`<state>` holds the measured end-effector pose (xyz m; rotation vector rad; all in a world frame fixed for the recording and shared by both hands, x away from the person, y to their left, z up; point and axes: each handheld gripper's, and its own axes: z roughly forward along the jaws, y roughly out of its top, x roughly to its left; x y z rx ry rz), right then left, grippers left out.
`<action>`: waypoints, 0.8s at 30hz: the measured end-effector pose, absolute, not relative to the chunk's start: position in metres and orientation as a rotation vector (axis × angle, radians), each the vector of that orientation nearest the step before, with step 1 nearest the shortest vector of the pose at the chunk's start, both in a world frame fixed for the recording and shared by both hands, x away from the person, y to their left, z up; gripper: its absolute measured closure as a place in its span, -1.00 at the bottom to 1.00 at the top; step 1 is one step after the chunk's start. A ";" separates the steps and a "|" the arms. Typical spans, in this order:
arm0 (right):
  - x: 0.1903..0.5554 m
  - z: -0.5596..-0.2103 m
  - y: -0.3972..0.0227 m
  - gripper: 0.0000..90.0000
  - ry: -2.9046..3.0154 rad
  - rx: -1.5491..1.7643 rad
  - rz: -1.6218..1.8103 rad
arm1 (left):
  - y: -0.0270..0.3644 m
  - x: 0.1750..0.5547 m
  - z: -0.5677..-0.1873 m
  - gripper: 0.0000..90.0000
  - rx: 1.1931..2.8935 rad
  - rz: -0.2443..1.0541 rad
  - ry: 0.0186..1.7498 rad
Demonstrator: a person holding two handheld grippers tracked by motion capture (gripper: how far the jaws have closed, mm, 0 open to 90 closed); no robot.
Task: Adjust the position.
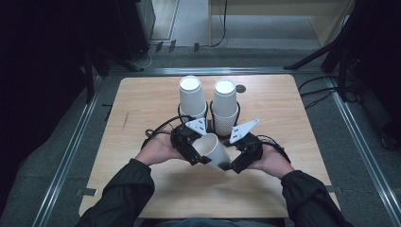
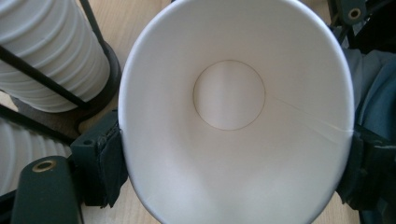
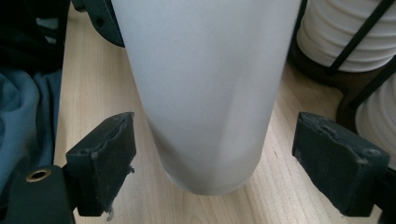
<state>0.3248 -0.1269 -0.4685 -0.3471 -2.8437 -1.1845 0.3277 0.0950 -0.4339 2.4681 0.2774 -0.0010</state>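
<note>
A light wooden table is seen set on grey flooring, with two black wire holders of stacked white paper cups placed at its far middle.

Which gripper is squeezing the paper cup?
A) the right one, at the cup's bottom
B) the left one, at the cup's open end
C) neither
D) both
B: the left gripper presses on the paper cup near its rim, bending it oval, while the right gripper stands open with gaps beside the cup's base.

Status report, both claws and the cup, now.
Left claw shut on white paper cup rim. Right claw open around its base. Two racked cup stacks behind.
</note>
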 end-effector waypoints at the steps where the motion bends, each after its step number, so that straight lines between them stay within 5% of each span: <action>1: 0.324 -0.470 -0.126 -0.70 -2.848 -0.340 -1.177 | 0.094 0.327 -0.434 -0.69 2.465 -0.003 0.275; 11: 0.325 -0.476 -0.116 -0.68 -2.841 -0.327 -1.196 | 0.083 0.328 -0.433 -0.70 2.480 -0.001 0.244; 15: 0.323 -0.475 -0.117 -0.50 -2.853 -0.287 -1.226 | 0.082 0.328 -0.432 -0.72 2.476 0.010 0.246; 24: 0.323 -0.471 -0.121 -0.51 -2.841 -0.277 -1.256 | 0.085 0.328 -0.434 -0.95 2.446 -0.031 0.273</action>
